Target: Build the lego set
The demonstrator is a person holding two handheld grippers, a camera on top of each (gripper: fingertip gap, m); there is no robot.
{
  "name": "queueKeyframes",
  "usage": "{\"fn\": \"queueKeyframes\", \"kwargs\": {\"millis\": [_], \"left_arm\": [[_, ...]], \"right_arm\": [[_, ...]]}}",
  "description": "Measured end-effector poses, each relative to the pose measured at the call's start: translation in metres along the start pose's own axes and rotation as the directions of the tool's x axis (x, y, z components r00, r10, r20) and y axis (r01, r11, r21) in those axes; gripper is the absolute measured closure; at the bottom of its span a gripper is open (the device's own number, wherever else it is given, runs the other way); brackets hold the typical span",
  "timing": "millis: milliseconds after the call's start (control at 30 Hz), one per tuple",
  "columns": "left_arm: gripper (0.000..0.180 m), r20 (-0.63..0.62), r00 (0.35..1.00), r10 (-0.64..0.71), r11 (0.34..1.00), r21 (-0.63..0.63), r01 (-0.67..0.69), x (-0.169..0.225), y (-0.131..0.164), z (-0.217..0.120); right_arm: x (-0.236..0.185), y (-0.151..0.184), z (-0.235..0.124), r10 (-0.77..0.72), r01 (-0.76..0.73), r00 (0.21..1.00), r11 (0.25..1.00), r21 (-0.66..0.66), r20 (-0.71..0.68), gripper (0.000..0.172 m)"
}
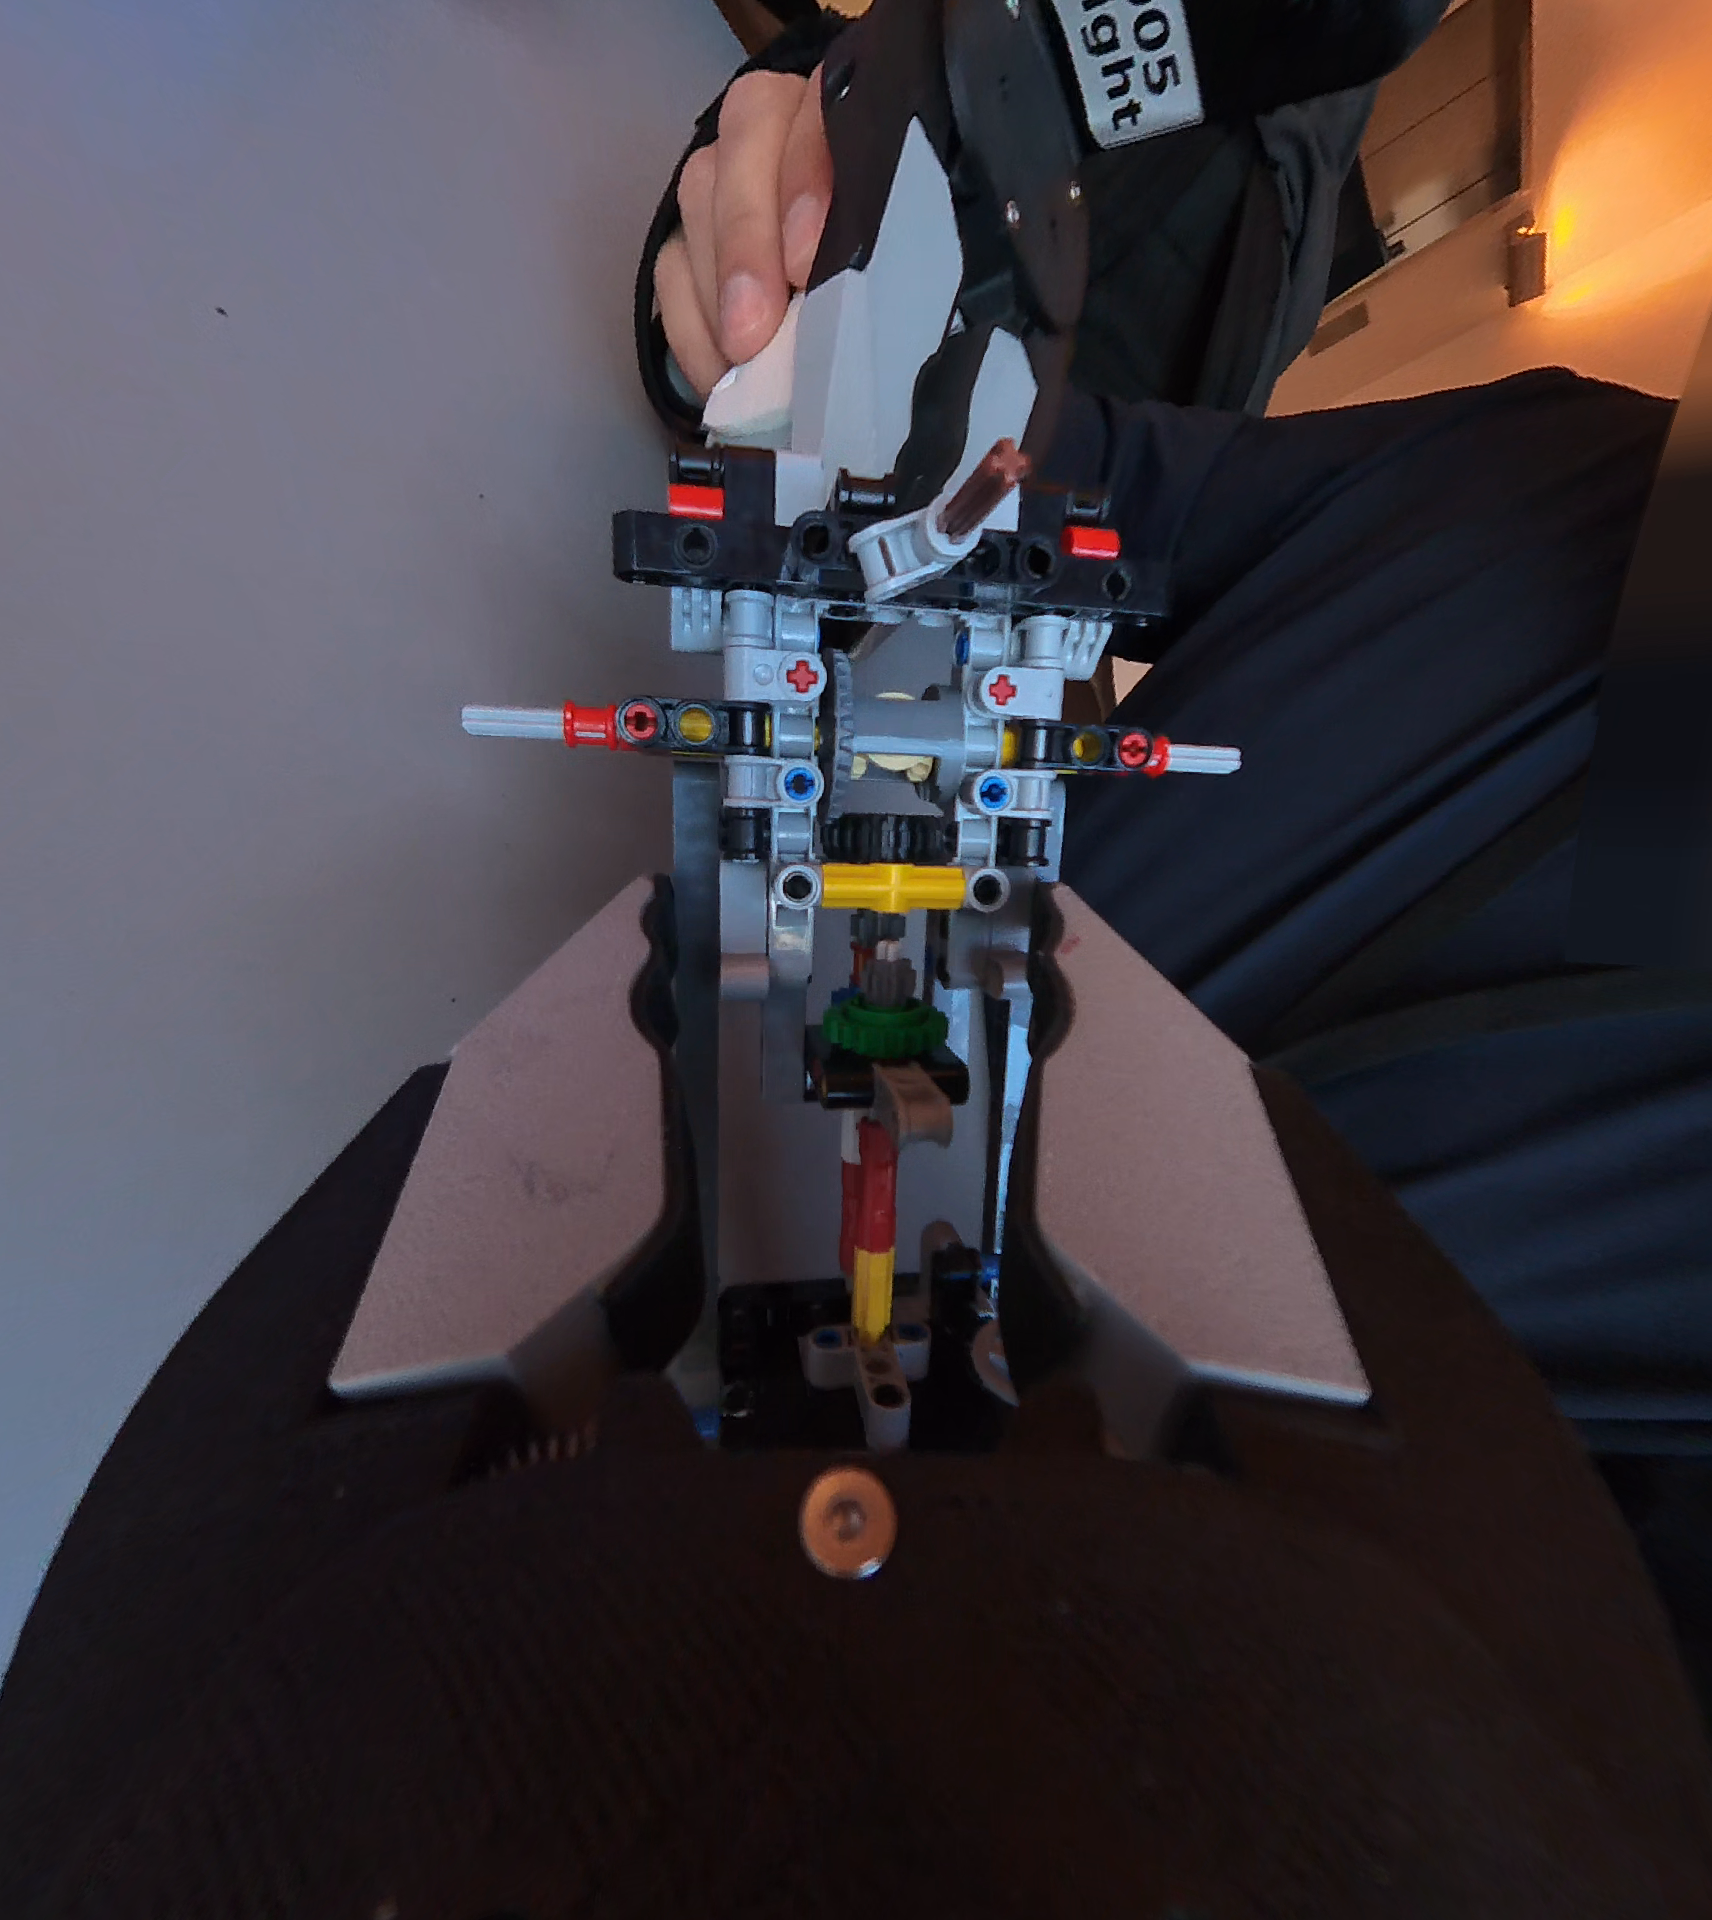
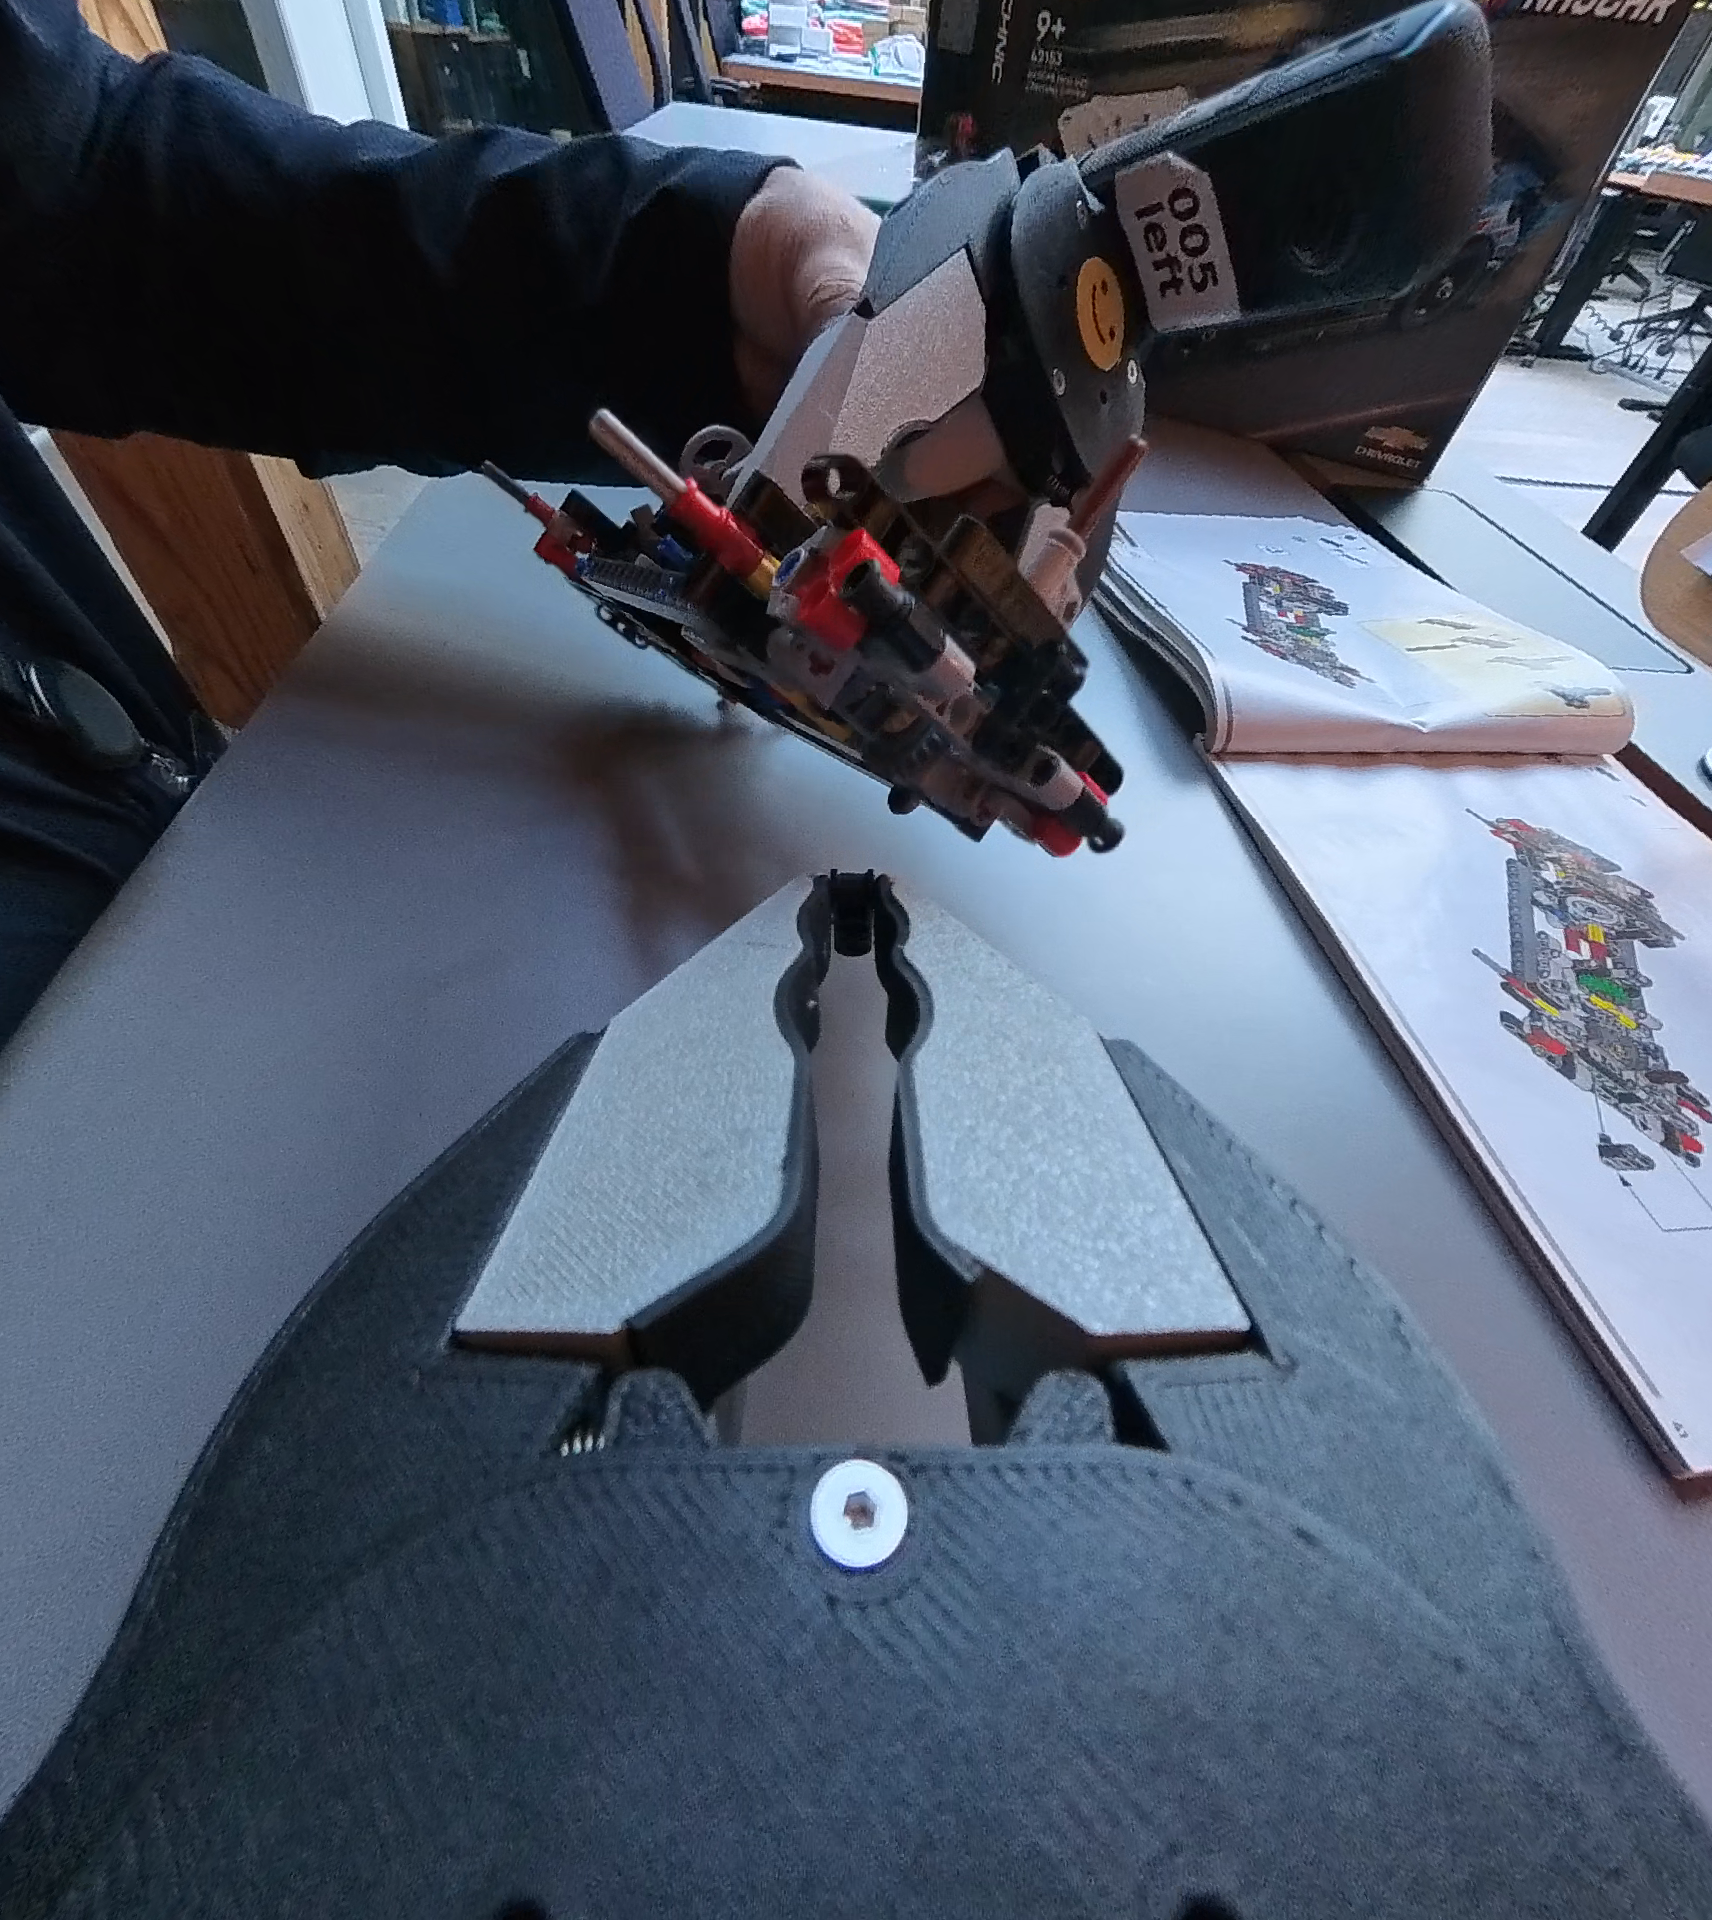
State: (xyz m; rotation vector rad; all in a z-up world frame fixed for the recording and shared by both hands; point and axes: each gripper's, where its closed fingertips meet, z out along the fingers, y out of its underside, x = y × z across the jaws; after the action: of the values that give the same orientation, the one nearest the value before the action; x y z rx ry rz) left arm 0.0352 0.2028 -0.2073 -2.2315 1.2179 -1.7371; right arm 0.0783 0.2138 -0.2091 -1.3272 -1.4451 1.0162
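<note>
My left gripper [image 1: 852, 935] is shut on a toy brick chassis assembly [image 1: 893, 727] of grey, black, red and yellow parts, with both pads pressed on its sides. In the right wrist view this gripper [image 2: 935, 436] holds the assembly [image 2: 831, 623] tilted in the air above the grey table [image 2: 312, 935]. My right gripper [image 2: 852, 904] is shut on a small black pin [image 2: 850, 920] at its fingertips. The pin sits just below the assembly's near end, with a small gap. In the left wrist view the right gripper [image 1: 862, 457] is at the assembly's far black beam.
An open instruction booklet [image 2: 1558, 1039] lies on the table at the right, with another open one [image 2: 1351, 644] behind it. A dark box [image 2: 1351, 312] stands at the back. A person's sleeve [image 2: 312, 260] reaches in from the left. My hands' fingertips stand some 6 cm from each other.
</note>
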Motion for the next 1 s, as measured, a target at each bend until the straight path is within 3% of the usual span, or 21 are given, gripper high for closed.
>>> {"fn": "queueKeyframes", "kwargs": {"millis": [467,800,1000], "left_arm": [[0.114,0.045,0.999,-0.022,0.999,-0.044,0.024,-0.013,0.008,0.006],[0.114,0.314,0.944,0.102,0.978,-0.207,-0.036,-0.039,0.03,0.013],[0.114,0.482,0.831,0.276,0.927,-0.362,-0.098,-0.058,0.047,0.018]], "right_arm": [[0.001,0.005,0.0,0.008,-0.008,1.0,1.0,-0.019,0.001,0.167],[0.014,0.024,-0.011,0.0,-0.003,1.0,0.994,-0.106,-0.025,0.167],[0.017,0.035,-0.019,0.088,-0.084,0.996,0.987,-0.135,0.024,0.167]]}}
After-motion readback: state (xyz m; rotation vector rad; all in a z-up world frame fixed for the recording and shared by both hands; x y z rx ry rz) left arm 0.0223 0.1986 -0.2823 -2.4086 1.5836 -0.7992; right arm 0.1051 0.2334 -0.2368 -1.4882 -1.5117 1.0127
